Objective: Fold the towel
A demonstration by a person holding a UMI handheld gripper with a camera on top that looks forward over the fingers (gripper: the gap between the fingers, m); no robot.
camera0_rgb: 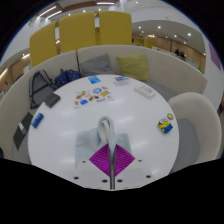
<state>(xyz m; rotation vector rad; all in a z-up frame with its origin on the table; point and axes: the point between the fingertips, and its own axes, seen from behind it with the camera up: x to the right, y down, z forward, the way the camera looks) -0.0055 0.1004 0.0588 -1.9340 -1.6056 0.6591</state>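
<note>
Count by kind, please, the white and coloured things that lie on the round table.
towel, pinched between the fingers of the gripper: 1
printed sheets: 2
small blue items: 2
white item, too small to name: 1
Total: 6

White table (pixel 70 130), magenta tool pads (pixel 110 158), yellow partition panels (pixel 60 42), pale grey towel (pixel 106 128).

White round table (pixel 85 135); yellow partitions (pixel 75 37)
</note>
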